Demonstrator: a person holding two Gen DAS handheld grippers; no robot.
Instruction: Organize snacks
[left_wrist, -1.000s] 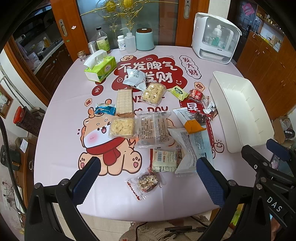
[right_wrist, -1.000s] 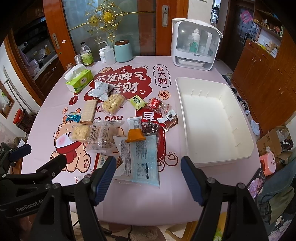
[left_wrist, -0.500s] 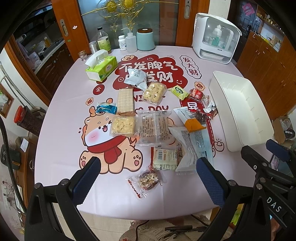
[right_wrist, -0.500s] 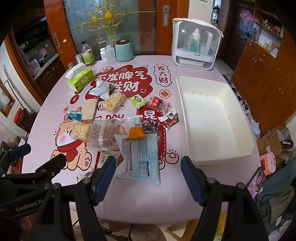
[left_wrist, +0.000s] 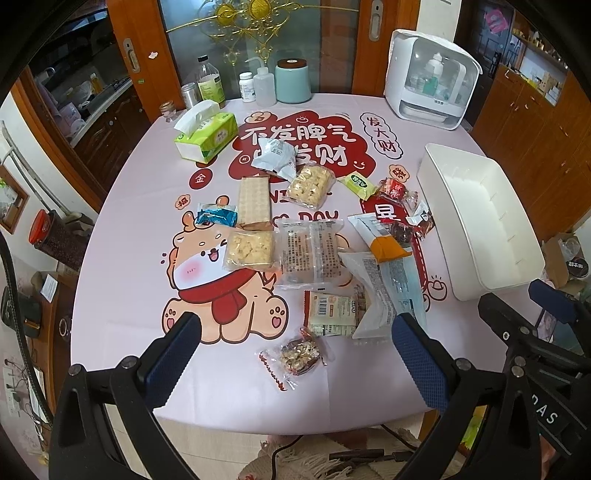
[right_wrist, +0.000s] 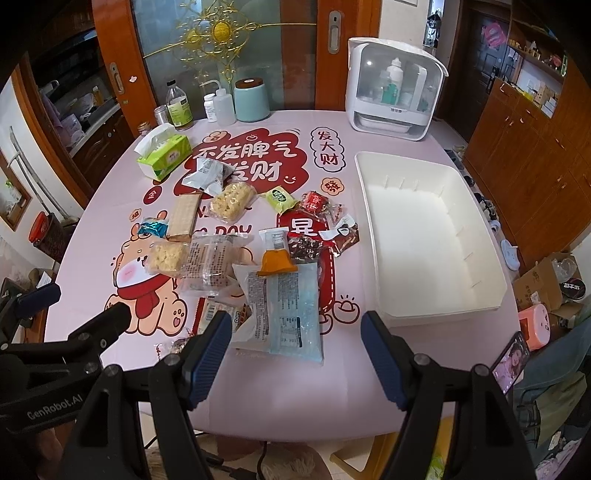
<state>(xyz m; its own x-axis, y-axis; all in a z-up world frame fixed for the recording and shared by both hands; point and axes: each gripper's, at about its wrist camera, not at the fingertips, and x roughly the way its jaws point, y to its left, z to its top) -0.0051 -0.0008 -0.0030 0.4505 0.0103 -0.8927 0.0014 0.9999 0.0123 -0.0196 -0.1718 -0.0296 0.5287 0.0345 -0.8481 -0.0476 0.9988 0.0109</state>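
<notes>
Several wrapped snacks lie scattered on a pink printed tablecloth (left_wrist: 122, 266). A small nut candy (left_wrist: 299, 354) lies nearest my open, empty left gripper (left_wrist: 295, 354). A large blue-and-white packet (right_wrist: 284, 306) lies just ahead of my open, empty right gripper (right_wrist: 295, 350). An orange-tipped packet (right_wrist: 275, 254), clear biscuit packs (left_wrist: 310, 254) and rice-puff packs (left_wrist: 251, 251) lie mid-table. An empty white bin (right_wrist: 424, 236) stands on the right; it also shows in the left wrist view (left_wrist: 476, 218). Both grippers hover above the near table edge.
A green tissue pack (left_wrist: 205, 136), bottles and a teal canister (left_wrist: 293, 81) stand at the table's far edge. A white cabinet appliance (right_wrist: 395, 92) stands at the far right. Wooden cabinets flank the table; boxes and a phone (right_wrist: 511, 362) lie low on the right.
Both grippers have drifted slightly back and up; the table contents sit a little higher in both views. Nothing on the table has moved.
</notes>
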